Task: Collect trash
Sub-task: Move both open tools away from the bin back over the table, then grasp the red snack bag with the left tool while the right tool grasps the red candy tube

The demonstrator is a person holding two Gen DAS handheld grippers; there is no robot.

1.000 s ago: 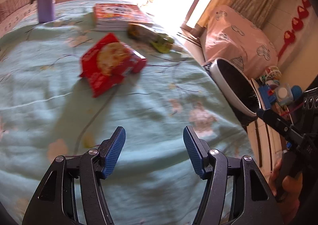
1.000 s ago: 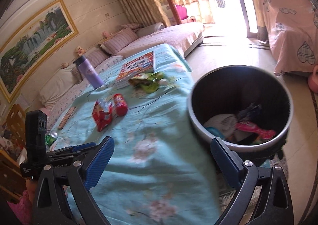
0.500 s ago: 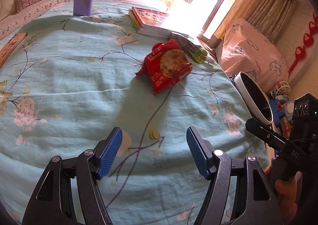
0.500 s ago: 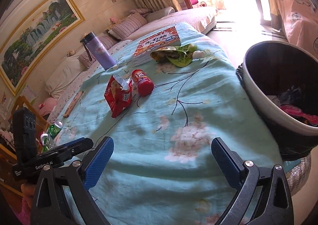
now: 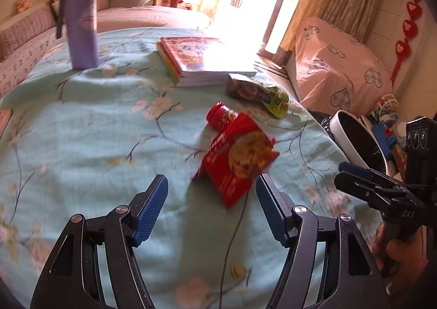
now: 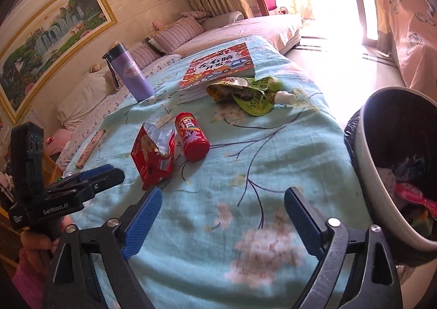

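**Left claw lines up on the red snack bag**

The left claw [image 5: 211, 209] hangs with its pads apart and empty, just short of the red bag [image 5: 239, 156], which lies torn open on the counter [image 5: 95, 128] beside a red can [image 6: 191, 139]. The right claw [image 6: 222, 218] is also spread wide with nothing in it, nearer the bin [image 6: 382, 172] at the counter's edge. A green wrapper [image 6: 248, 93] lies farther off, against the books [image 6: 218, 68]; a purple flask [image 5: 82, 22] stands at the far side.

The step in hand looks like the approach to the first pickup. Next the left claw should ease forward until the bag sits between its pads, close on the crumpled foil, then carry it to the bin. The bag is open and may spill crumbs if tipped; the cloth could get pinched too.
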